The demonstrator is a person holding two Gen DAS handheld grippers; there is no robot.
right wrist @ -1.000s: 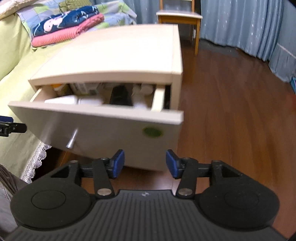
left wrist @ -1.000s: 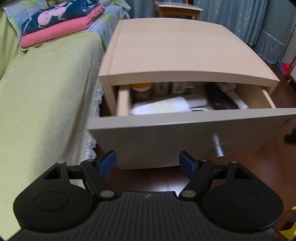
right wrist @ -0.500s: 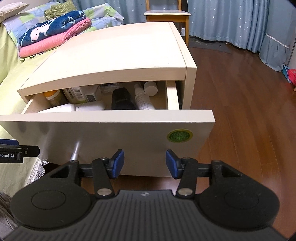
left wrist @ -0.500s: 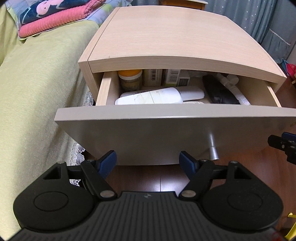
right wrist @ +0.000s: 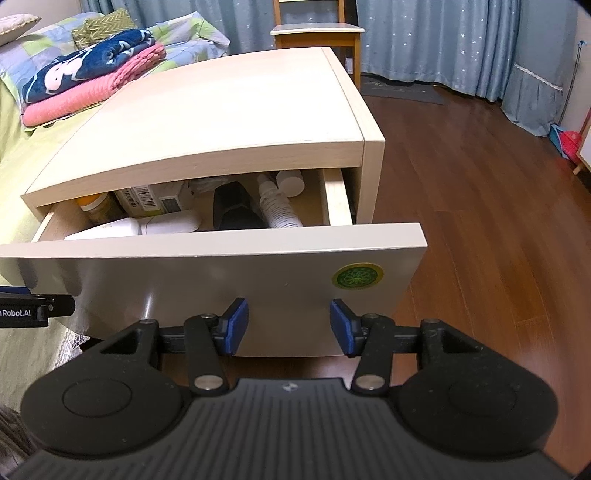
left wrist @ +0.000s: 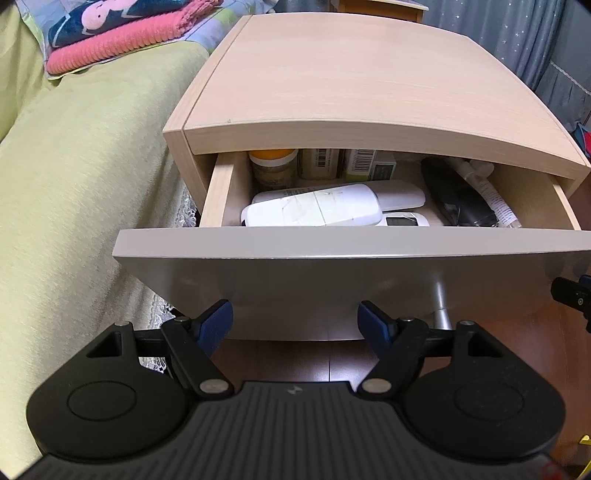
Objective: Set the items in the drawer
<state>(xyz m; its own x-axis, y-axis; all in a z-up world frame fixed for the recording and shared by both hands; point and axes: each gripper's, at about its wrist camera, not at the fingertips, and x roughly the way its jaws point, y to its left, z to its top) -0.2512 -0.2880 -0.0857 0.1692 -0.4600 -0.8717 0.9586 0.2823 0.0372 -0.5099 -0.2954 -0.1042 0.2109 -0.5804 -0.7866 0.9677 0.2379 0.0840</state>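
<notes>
- The drawer point(left wrist: 354, 243) of the pale wooden nightstand point(left wrist: 369, 74) stands pulled partway out, its grey front panel point(right wrist: 229, 280) facing both cameras.
- Inside, at the drawer's left, a white bottle point(left wrist: 314, 210) lies on its side, just behind the front panel; a small white device with a display point(left wrist: 402, 220) lies touching it on the right.
- Behind the bottle, at the back, stands a jar with an orange lid point(left wrist: 273, 166), and beside that sit two barcoded boxes point(left wrist: 364, 164) (the print is too small to read).
- To the right lies a black object point(left wrist: 458, 199), with a slim white labelled bottle point(right wrist: 277, 205) alongside it and a round white cap point(right wrist: 291, 181) near the back right corner.
- The left gripper point(left wrist: 295, 325) hovers in front of the drawer panel, below its top edge; its blue-padded fingers point(left wrist: 216, 326) are spread wide and hold nothing.
- The right gripper point(right wrist: 288, 325) hangs before the panel's right half, near a round green sticker point(right wrist: 356, 276); its fingers point(right wrist: 234, 326) are likewise parted, with nothing between them.
- A metal knob point(left wrist: 439, 302) sticks out of the panel, just beside the left gripper's right finger.
- A bed with a yellow-green cover point(left wrist: 74, 184) runs along the nightstand's left, with folded pink and navy blankets point(right wrist: 88, 81) on it.
- The floor point(right wrist: 498, 221) is dark wood; a wooden chair point(right wrist: 317, 33) stands behind the nightstand against blue curtains point(right wrist: 424, 40).
</notes>
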